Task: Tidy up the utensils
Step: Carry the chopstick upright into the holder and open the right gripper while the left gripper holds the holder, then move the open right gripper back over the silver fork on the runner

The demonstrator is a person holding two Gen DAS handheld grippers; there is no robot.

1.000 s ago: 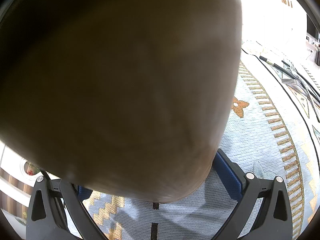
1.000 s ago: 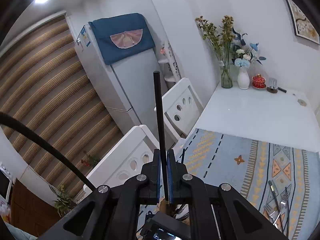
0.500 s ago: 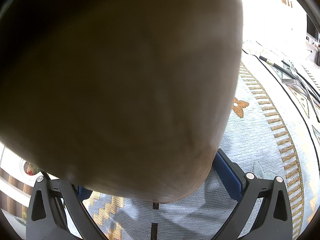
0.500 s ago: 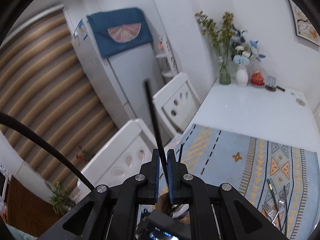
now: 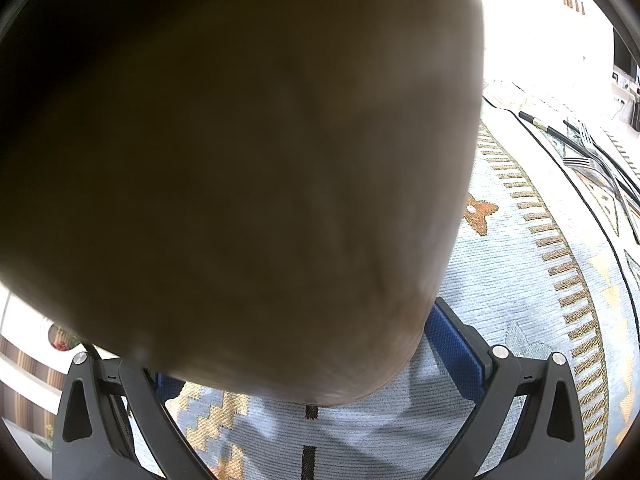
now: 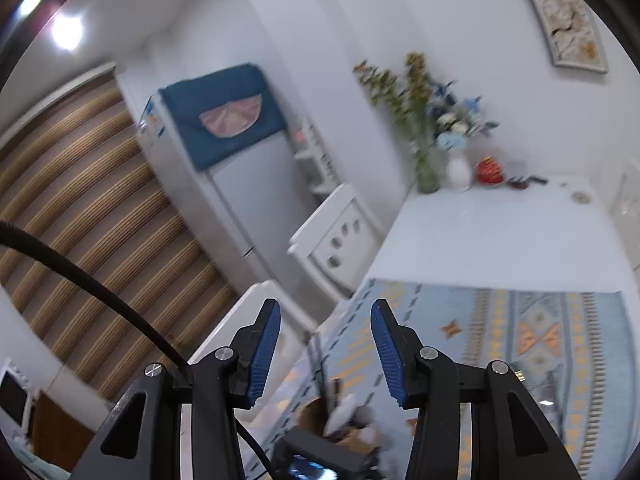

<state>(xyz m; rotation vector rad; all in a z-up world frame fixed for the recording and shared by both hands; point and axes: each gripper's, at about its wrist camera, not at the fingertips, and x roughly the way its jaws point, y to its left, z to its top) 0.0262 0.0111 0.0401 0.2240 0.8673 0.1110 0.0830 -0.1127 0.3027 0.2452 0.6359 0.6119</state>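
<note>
Tongs first: my right gripper (image 6: pixel 325 354) has just been opening, its blue pads (image 6: pixel 262 356) now stand well apart and nothing sits between them. In that blurred view I see the patterned cloth (image 6: pixel 532 332) on the white table (image 6: pixel 492 236), with vases of flowers (image 6: pixel 428 128) at the far end, a fridge (image 6: pixel 248 184) to the left under a blue cover, and white chairs (image 6: pixel 340 232) beside the table. My left gripper (image 5: pixel 320 364) is clamped on a big brown holder (image 5: pixel 240 160), which fills most of its view; the right blue pad (image 5: pixel 456 354) presses on the holder's lower wall, and the left pad is mostly hidden behind it. The holder stands at the near left of the cloth. Loose utensils, forks (image 5: pixel 588 156) and dark-handled pieces, lie on the cloth at the far right, well apart from the holder.
</note>
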